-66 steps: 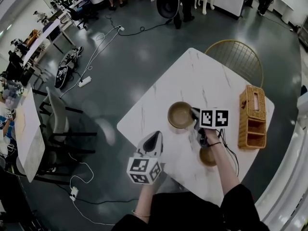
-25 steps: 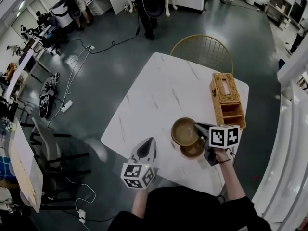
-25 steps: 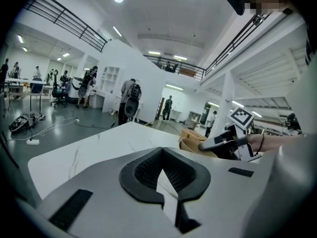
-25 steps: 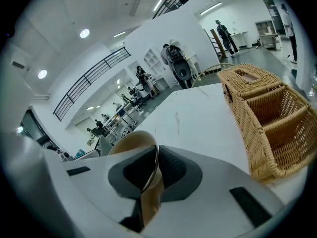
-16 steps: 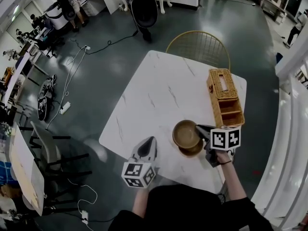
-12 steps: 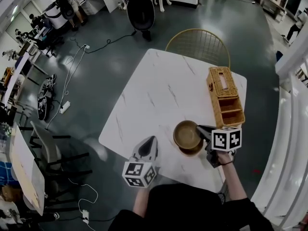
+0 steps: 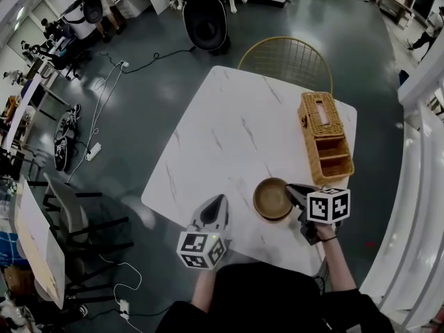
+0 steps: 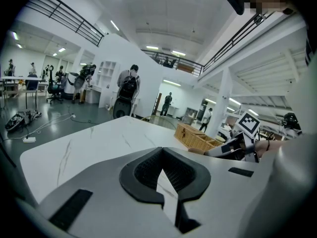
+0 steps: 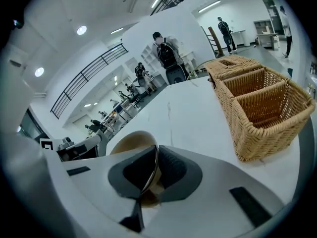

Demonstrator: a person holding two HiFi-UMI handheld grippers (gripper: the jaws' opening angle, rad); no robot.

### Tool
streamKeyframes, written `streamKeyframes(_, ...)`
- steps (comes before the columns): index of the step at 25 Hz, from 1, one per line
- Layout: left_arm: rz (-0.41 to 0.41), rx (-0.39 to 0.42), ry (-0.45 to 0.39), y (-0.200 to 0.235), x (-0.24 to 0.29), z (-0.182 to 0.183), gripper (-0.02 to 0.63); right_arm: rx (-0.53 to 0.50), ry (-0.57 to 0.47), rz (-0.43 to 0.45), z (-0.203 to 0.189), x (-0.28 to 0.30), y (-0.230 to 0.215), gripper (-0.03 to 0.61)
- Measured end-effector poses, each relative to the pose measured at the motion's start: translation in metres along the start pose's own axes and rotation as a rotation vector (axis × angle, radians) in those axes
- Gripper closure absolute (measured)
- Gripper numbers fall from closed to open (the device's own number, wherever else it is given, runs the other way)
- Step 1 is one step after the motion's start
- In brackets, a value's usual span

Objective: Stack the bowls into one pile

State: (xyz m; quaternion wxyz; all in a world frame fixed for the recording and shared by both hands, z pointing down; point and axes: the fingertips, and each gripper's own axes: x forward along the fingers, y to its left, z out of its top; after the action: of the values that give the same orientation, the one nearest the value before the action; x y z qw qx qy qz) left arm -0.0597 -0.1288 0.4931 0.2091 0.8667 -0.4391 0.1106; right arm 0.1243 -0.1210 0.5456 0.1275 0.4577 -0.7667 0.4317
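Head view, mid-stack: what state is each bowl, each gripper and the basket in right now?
top bowl: upright over the lower bowl, rim pinched by the right gripper
lower bowl: on the table, mostly covered
right gripper: jaws shut on the top bowl's rim
left gripper: jaws shut, empty
wicker basket: upright on the table, apart from the bowls

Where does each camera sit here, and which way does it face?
Head view: on the person's head, steeply down at the table; left gripper, right gripper and forearms show.
Left gripper view: on that gripper, along its closed fingers across the table.
Right gripper view: on that gripper, along fingers clamping a bowl by its rim.
Shared: both gripper views show the basket and the other gripper.
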Motion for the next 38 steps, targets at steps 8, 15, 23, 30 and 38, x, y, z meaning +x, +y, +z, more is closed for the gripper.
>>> streamKeyframes(8,0.002,-0.002,0.006,0.0,-0.001,-0.003,0.599,-0.014,0.023,-0.015,-0.013,0.002,-0.003,0.551)
streamKeyframes(15,0.003,-0.006,0.014,-0.001,-0.001,-0.008,0.6,-0.016,0.037,-0.032,-0.022,0.005,-0.007,0.551)
streamKeyframes(23,0.006,-0.006,0.017,0.001,0.0,-0.008,0.6,-0.051,0.05,-0.05,-0.024,0.008,-0.009,0.551)
streamKeyframes(30,0.002,-0.004,0.012,0.0,0.002,-0.008,0.599,-0.08,0.037,-0.079,-0.025,0.009,-0.009,0.551)
streamKeyframes(38,0.001,-0.002,-0.002,-0.002,0.004,-0.003,0.6,-0.083,0.015,-0.088,-0.025,0.008,-0.01,0.531)
